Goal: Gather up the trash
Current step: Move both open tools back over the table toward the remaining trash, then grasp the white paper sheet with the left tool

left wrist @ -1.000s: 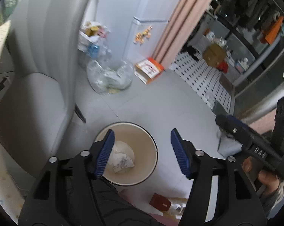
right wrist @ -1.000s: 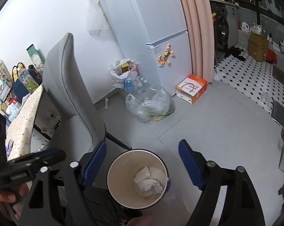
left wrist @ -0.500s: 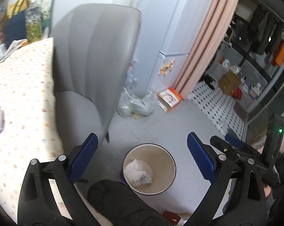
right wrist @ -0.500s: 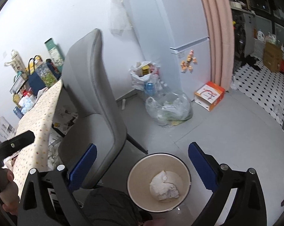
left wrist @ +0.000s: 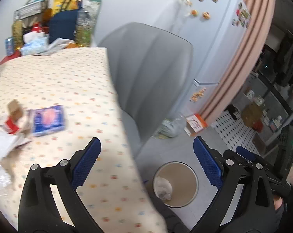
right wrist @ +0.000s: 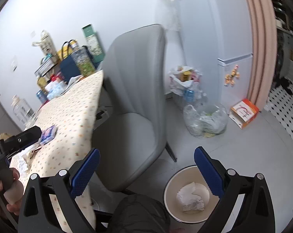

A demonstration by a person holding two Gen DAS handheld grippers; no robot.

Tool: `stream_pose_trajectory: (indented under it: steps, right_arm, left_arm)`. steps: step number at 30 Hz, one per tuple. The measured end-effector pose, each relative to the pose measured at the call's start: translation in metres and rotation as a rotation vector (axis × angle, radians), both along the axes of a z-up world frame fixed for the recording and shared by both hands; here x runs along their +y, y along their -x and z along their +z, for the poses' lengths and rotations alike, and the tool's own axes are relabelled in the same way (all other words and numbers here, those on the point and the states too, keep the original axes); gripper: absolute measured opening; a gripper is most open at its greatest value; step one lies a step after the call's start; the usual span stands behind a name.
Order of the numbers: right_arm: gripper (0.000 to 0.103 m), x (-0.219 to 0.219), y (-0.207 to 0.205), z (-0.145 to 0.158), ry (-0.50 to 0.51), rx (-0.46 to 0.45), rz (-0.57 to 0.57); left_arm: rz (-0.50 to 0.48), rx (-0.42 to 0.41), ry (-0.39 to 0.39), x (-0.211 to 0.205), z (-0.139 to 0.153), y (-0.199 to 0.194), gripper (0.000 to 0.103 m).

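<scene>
A round beige waste bin stands on the grey floor with crumpled white paper inside. My left gripper is open and empty, raised over the table's edge. My right gripper is open and empty too, above the bin and the chair seat. On the dotted tablecloth lie a blue packet, a torn red-and-brown carton and crumpled white wrappers. The left gripper's body shows at the right wrist view's left edge, a hand on its handle.
A grey chair stands between table and bin. Bottles, bags and boxes crowd the table's far end. On the floor by the white fridge sit a clear trash bag and an orange box. A dark knee is below.
Both grippers rose and swung left from right over the bin toward the table, and their jaws opened wider. The tabletop with its trash has come into view.
</scene>
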State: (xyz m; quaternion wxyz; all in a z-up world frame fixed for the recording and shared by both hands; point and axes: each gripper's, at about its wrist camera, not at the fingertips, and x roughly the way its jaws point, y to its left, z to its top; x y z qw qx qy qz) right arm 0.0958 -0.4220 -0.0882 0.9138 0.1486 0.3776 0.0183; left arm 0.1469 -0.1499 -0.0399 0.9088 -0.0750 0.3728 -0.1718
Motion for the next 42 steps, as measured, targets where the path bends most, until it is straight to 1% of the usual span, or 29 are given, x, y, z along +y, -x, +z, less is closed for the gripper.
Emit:
stream_pose_trajectory:
  steps: [6, 9, 10, 15, 24, 27, 29, 32, 36, 40, 42]
  right_arm:
    - [0.095, 0.04, -0.009, 0.006, 0.006, 0.001, 0.08]
    - [0.095, 0.057, -0.014, 0.009, 0.008, -0.002, 0.112]
    - [0.095, 0.063, -0.015, 0.01, 0.01, -0.004, 0.125]
    - [0.095, 0.087, -0.021, 0.013, 0.01, -0.007, 0.171]
    - [0.095, 0.138, -0.028, 0.02, 0.029, -0.007, 0.268]
    - [0.095, 0.156, -0.028, 0.022, 0.037, 0.0, 0.315]
    - [0.095, 0.168, -0.027, 0.023, 0.047, 0.0, 0.344]
    - [0.095, 0.183, -0.028, 0.02, 0.051, 0.008, 0.376]
    - [0.095, 0.193, -0.028, 0.017, 0.048, 0.017, 0.404]
    - [0.095, 0.192, -0.029, 0.015, 0.044, 0.024, 0.403]
    - [0.095, 0.188, -0.03, 0.014, 0.04, 0.028, 0.396]
  left_arm:
    - [0.09, -0.023, 0.007, 0.048, 0.004, 0.011, 0.095]
    - [0.134, -0.028, -0.007, 0.069, 0.003, 0.015, 0.095]
    - [0.148, -0.033, -0.024, 0.077, 0.004, 0.017, 0.095]
    - [0.181, -0.048, -0.094, 0.106, 0.006, 0.028, 0.095]
    - [0.249, -0.03, -0.11, 0.158, -0.001, 0.043, 0.094]
    - [0.253, -0.025, -0.108, 0.172, -0.005, 0.048, 0.091]
    - [0.262, -0.019, -0.122, 0.181, -0.009, 0.049, 0.089]
    - [0.26, 0.001, -0.158, 0.188, -0.014, 0.046, 0.087]
    - [0.251, 0.01, -0.228, 0.188, -0.018, 0.04, 0.087]
    - [0.248, 0.029, -0.362, 0.178, -0.025, 0.029, 0.087]
    - [0.247, 0.033, -0.396, 0.175, -0.027, 0.025, 0.087]
